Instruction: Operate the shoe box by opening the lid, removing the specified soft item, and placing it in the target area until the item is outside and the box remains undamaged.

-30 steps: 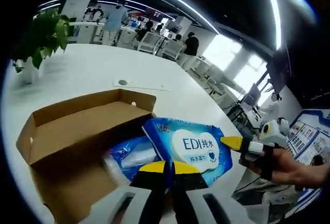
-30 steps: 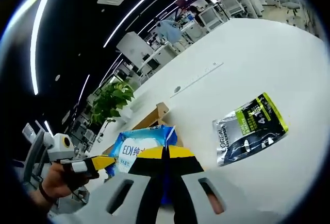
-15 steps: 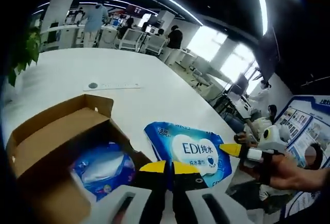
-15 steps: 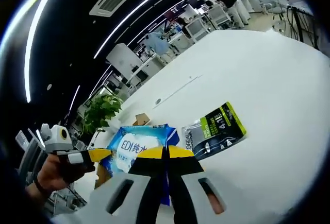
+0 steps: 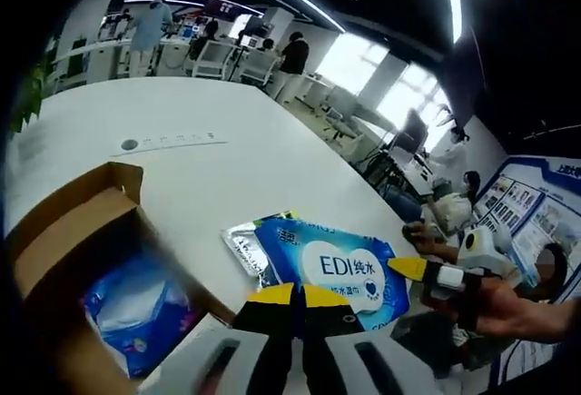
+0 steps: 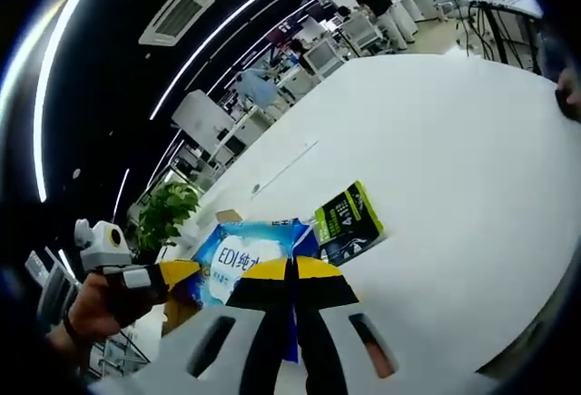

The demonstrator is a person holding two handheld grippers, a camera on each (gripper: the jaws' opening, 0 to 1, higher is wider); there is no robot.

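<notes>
The blue wipes pack (image 5: 338,268) is out of the box (image 5: 68,241) and is being carried across the table (image 5: 218,154), pinched at opposite edges by both tools: the left hand-held gripper (image 5: 292,293) has its yellow-tipped jaws closed tight on the near edge, and the right hand-held gripper (image 6: 292,270) is likewise clamped on its own edge of the pack (image 6: 245,254). A second earlier the pack hung just over the open box's rim; half a second ago it had cleared the corner; now the box sits well to the side in the left gripper view, with a second blue packet (image 5: 136,309) left inside it. The pack has also closed on the black-and-green pouch (image 6: 349,225) lying on the table (a second ago the two were well apart in the right gripper view, now the pack's edge overlaps the pouch's near end). In the left gripper view the pouch (image 5: 250,245) peeks out from under the pack. I judge the removal step done and the box unharmed, its lid open; what remains is setting the pack down, apparently beside that pouch, and letting go with both.
</notes>
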